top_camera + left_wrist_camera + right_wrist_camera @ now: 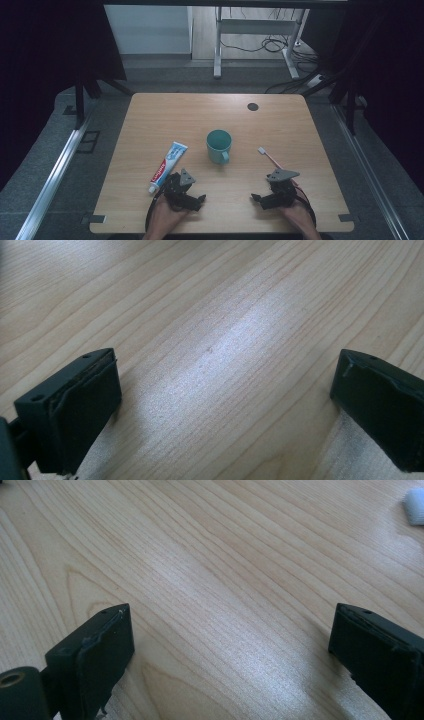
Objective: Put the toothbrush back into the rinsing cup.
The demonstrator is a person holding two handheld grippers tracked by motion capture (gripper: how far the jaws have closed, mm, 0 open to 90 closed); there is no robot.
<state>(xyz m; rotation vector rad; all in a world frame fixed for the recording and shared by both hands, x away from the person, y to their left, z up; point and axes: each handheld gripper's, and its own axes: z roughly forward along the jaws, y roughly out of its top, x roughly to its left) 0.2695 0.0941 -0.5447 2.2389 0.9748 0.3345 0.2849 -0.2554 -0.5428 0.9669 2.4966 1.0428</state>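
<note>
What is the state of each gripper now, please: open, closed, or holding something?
Left gripper: open, holding nothing, jaws wide apart over the bare table.
Right gripper: open, holding nothing, jaws wide apart over the table.

A cup (219,145) is standing mid-counter (165,112), a toothpaste tube (168,167) lying to its left and a toothbrush (269,157) lying to its right.

Dim, dark-edged high view; soft glare on sharp, close-up wood grain.
</note>
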